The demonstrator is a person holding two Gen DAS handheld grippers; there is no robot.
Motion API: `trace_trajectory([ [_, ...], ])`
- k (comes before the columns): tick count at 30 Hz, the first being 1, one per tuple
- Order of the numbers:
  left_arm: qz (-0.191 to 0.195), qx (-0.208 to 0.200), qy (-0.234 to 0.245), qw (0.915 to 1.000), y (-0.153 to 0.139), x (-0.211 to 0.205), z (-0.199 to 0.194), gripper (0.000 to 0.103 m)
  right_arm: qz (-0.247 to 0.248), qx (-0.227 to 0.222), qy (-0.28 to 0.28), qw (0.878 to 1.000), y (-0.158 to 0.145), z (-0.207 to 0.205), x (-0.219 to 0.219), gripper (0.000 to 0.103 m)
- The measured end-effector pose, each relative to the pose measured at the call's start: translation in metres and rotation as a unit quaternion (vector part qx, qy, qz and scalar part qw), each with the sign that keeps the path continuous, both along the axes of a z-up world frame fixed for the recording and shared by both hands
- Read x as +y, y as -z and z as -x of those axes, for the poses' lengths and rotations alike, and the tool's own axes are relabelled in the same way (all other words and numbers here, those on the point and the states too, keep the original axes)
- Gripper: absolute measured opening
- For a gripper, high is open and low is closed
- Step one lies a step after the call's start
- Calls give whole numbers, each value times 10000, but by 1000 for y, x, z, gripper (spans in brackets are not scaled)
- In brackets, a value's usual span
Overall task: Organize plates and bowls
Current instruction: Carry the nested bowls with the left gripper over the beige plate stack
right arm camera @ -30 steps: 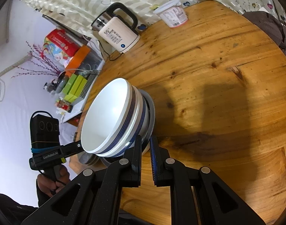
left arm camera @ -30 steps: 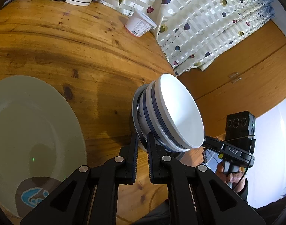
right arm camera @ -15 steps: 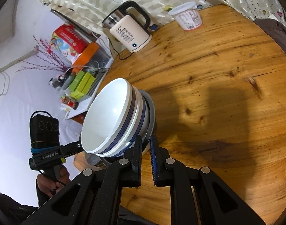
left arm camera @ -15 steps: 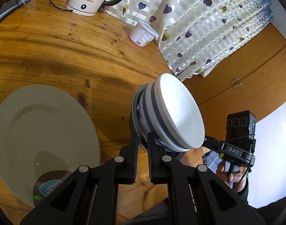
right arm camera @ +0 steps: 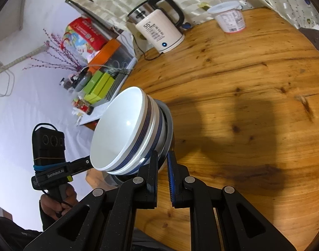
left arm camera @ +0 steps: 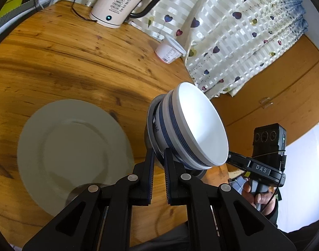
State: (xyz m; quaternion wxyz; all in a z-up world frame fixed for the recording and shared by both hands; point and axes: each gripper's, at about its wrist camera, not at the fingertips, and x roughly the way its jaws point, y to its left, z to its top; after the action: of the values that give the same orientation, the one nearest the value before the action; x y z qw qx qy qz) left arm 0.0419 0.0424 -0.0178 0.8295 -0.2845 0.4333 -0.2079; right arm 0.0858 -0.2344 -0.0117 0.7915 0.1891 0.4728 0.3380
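Note:
A stack of white bowls with blue stripes rests in a grey dish and hangs tilted above the wooden table. My left gripper is shut on the grey dish's rim. From the opposite side my right gripper is shut on the rim of the same stack. Each view shows the other gripper's body behind the stack, held by a hand. A large pale plate lies flat on the table, left of the stack and below my left gripper.
A white electric kettle with its cord stands at the table's far edge, with a white lidded tub beside it. A heart-patterned curtain hangs behind. Past the table's left edge is a shelf with coloured boxes.
Both grippers have carried the stack up and across the table, still gripped. In the left wrist view the pale plate has come fully into sight, and the kettle is now in full view.

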Motion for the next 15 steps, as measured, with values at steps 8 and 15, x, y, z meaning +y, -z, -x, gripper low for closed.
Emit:
trace_trajectory([
  [8, -41, -30, -263, 9996, -2, 22, 16, 8, -13, 22, -250, 9997, 0, -2, 25, 10],
  [15, -46, 5, -484, 9988, 1, 41, 28, 8, 5, 55, -452, 9990, 1, -4, 46, 10],
])
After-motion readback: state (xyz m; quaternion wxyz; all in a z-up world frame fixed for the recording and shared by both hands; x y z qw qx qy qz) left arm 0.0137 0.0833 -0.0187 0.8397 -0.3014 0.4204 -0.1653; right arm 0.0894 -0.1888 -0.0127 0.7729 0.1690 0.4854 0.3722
